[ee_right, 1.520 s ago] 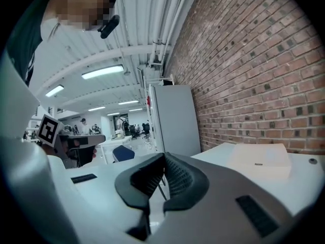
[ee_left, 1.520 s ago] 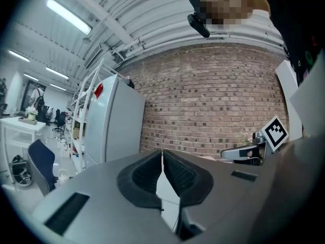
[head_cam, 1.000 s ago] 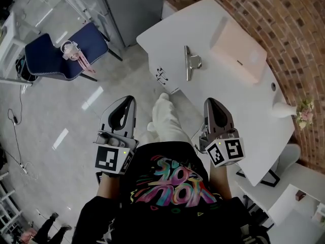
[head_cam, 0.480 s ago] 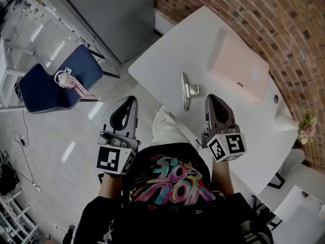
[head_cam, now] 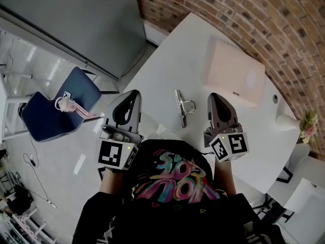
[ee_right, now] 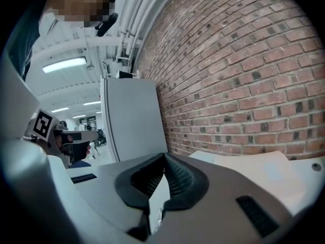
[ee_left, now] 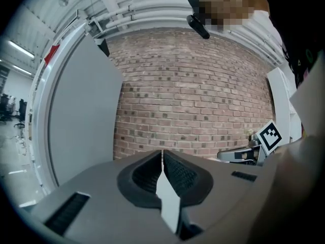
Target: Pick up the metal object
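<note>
The metal object is a silver binder clip (head_cam: 181, 107) lying flat on the white table (head_cam: 172, 60), near its front edge. My left gripper (head_cam: 133, 94) is held at the table's left edge, to the left of the clip and apart from it, jaws shut and empty (ee_left: 162, 154). My right gripper (head_cam: 215, 96) hovers to the right of the clip, also shut on nothing (ee_right: 164, 156). The clip lies between the two grippers. Each gripper view looks level at the brick wall, over the clip.
A flat pale pink box (head_cam: 234, 79) lies on the table beyond the clip. A brick wall (head_cam: 264, 19) runs behind the table. A blue chair (head_cam: 56, 113) stands on the floor at left, beside a grey cabinet (head_cam: 76, 14). A white vase (head_cam: 284, 122) sits far right.
The person has stepped toward the table. The clip and the table now sit closer, with both grippers level with the clip on either side. Both stay shut.
</note>
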A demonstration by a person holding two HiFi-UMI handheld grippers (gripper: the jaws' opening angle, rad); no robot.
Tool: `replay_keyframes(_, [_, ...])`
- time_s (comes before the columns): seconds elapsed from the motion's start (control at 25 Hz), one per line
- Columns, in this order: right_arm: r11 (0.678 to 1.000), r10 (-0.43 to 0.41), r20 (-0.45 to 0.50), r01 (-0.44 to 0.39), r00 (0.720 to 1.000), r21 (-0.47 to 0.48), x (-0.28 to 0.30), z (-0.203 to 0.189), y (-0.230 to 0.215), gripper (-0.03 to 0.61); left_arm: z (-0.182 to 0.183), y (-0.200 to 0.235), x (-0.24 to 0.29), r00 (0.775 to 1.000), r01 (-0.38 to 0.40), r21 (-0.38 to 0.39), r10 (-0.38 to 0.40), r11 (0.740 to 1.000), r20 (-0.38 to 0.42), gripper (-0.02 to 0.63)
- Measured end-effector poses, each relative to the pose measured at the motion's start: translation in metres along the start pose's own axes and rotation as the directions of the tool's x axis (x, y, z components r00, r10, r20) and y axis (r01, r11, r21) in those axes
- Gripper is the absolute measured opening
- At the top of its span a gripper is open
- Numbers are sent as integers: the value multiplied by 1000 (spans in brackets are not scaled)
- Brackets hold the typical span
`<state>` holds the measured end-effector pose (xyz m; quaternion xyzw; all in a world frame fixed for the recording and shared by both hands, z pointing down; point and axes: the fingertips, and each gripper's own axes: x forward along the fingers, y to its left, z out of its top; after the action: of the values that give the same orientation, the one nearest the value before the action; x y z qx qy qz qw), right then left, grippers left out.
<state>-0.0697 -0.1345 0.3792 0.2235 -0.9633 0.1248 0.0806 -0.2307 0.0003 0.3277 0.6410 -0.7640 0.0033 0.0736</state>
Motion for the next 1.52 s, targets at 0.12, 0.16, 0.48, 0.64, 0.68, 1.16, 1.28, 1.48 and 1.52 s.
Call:
replay_keyframes(0.12, [999, -38, 12, 38, 999, 12, -3, 4, -7, 19, 5, 0, 15, 999, 39, 6, -39, 999, 1, 32])
replay_keyframes(0.16, [998, -53, 15, 53, 998, 16, -5, 4, -9, 18, 5, -1, 19, 998, 55, 15, -55, 998, -4, 32])
replay_keyframes(0.48, [977, -211, 34, 210, 977, 40, -25, 13, -27, 20, 10, -14, 62, 973, 231, 32, -230, 972, -29, 32])
replay_keyframes(0.64, [948, -314, 27, 312, 949, 71, -36, 14, -33, 18, 9, -29, 83, 935, 353, 19, -352, 935, -46, 32])
replay_keyframes(0.68, [939, -338, 28, 335, 941, 80, -39, 15, -35, 18, 8, -34, 88, 923, 382, 16, -381, 924, -49, 32])
replay_keyframes(1.16, [845, -526, 15, 521, 850, 120, -65, 6, -43, 18, -10, -67, 114, 797, 597, 6, -592, 802, -116, 32])
replay_keyframes(1.28, [834, -543, 15, 537, 840, 129, -68, 3, -42, 20, -14, -73, 115, 778, 621, 5, -616, 784, -127, 32])
replay_keyframes(1.48, [826, -553, 10, 546, 833, 138, -72, -2, -40, 18, -24, -83, 116, 759, 641, 5, -634, 767, -148, 32])
replay_keyframes(1.52, [824, -555, 10, 549, 831, 141, -74, -3, -40, 20, -25, -84, 115, 757, 644, 4, -636, 765, -152, 32])
